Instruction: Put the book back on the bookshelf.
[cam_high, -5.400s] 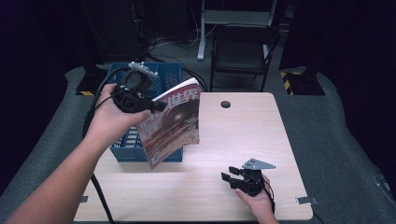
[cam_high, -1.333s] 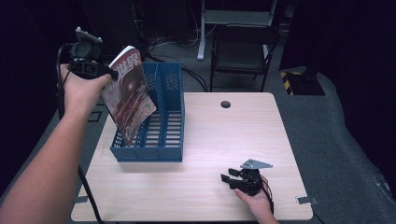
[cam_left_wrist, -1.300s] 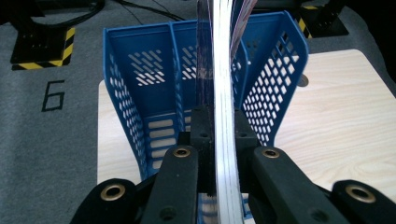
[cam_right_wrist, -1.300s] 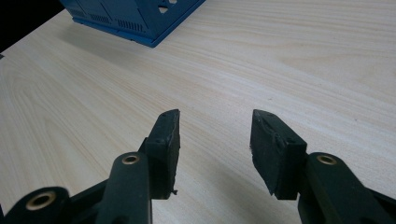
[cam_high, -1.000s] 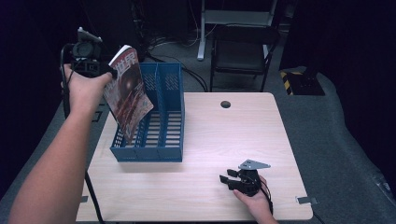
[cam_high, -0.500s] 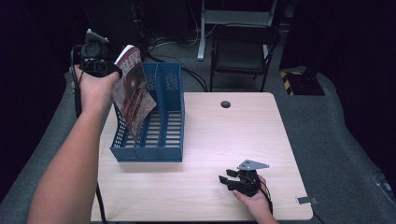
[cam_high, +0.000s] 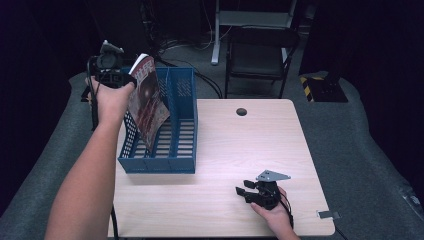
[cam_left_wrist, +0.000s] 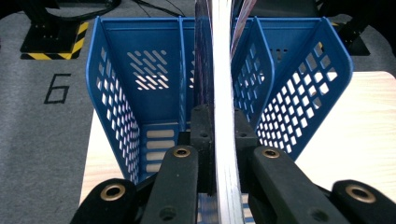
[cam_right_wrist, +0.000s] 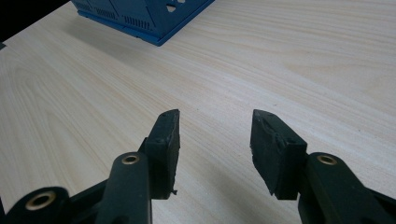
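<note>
Nearest the person, right gripper (cam_high: 248, 192) rests on the table (cam_high: 240, 150), jaws parted and empty; seemingly parked out of the way. Farther off, at the table's left edge, blue file rack (cam_high: 170, 130) stands with slots open upward. Above its left slot, left gripper (cam_high: 131, 80) is clamped on a magazine (cam_high: 147, 102) by its upper edge, so it hangs tilted, lower corner already inside the slot, probably for sliding in.

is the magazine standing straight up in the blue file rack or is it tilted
Tilted. In the high view the magazine leans, its top pinched in the left claw above the rack, its lower corner dipping into the left compartment.
</note>
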